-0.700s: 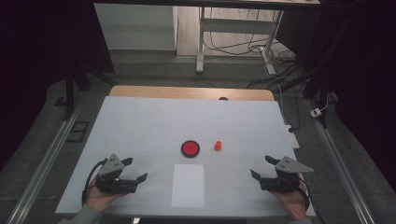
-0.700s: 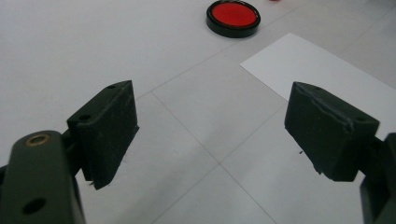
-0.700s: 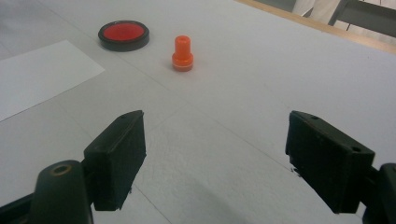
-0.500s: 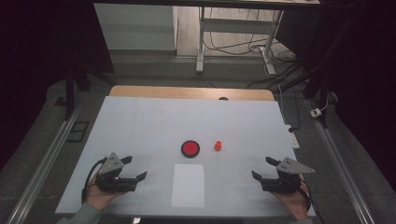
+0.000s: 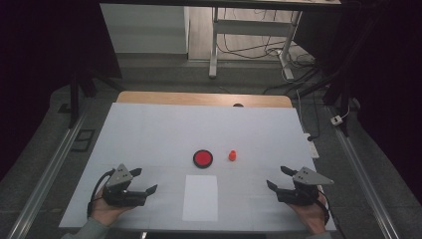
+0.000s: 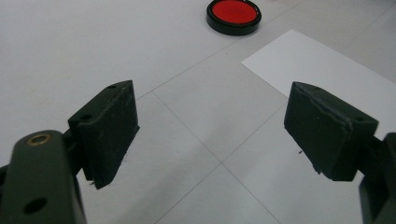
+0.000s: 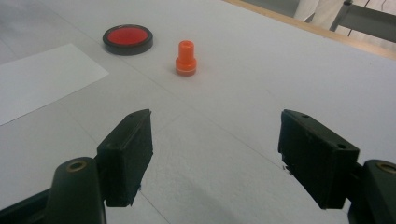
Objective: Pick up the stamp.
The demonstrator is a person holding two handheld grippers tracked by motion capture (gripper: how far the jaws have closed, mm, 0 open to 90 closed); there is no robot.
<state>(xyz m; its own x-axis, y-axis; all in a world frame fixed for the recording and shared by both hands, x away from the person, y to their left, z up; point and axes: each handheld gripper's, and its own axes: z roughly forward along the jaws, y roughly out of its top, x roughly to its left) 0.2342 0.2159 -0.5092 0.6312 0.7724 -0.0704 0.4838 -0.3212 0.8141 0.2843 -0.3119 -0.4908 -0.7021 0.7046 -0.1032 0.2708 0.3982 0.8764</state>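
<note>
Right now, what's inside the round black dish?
The round black dish holds a flat red pad filling it to the rim, nothing on top. What is under the pad, its base, is covered.

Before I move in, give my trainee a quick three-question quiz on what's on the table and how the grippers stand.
1. True or false: the stamp stands upright on the sheet of paper.
2. Which lies nearer the left gripper: A) the stamp, B) the ink pad?
3. How do the jaws of the right gripper stand, and what is between them?

Key
1. False: it stands on the bare table, right of the ink pad.
2. B.
3. Open, with nothing between them.
</note>
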